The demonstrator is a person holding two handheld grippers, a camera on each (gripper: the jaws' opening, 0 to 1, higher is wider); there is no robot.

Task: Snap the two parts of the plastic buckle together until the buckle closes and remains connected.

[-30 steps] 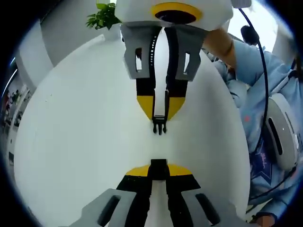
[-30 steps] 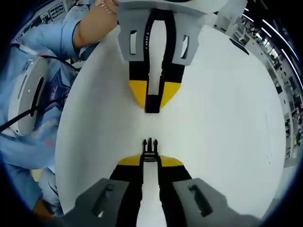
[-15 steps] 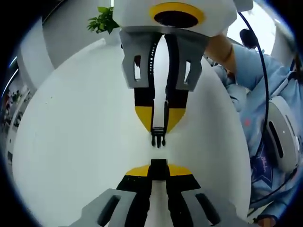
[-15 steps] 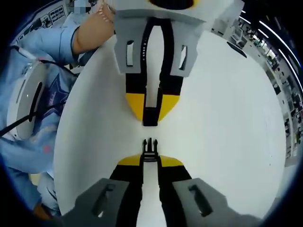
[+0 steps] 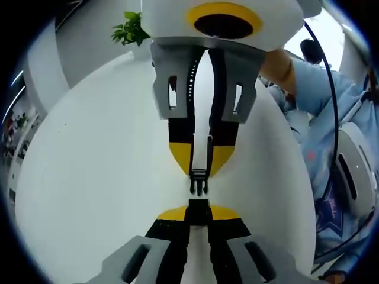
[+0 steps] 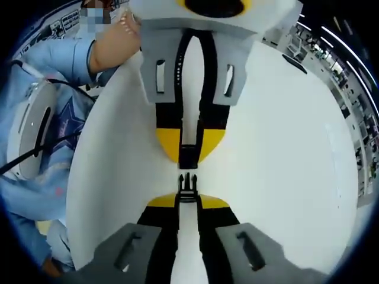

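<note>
We see both grippers nose to nose over a white table (image 5: pixel 89 177). Left gripper (image 5: pixel 198 208) is clamped on the socket (image 5: pixel 198 210), black, poking out btwn its yellow tips. Right gripper (image 6: pixel 188 198) is clamped on the prong part (image 6: pixel 188 184), prongs fwd. In left gripper view the prong part (image 5: pixel 199 182) hangs from the right gripper (image 5: pixel 199 171) just above the socket, small gap, not mated yet. In right gripper view the socket (image 6: pixel 188 156) in the left gripper (image 6: pixel 189 151) sits just above the prongs. No containers. Around: plant (image 5: pixel 131 26) at far table edge, person in blue sleeve (image 5: pixel 323 89), hand (image 6: pixel 115 41) on left gripper. Nothing btwn the two parts.
</note>
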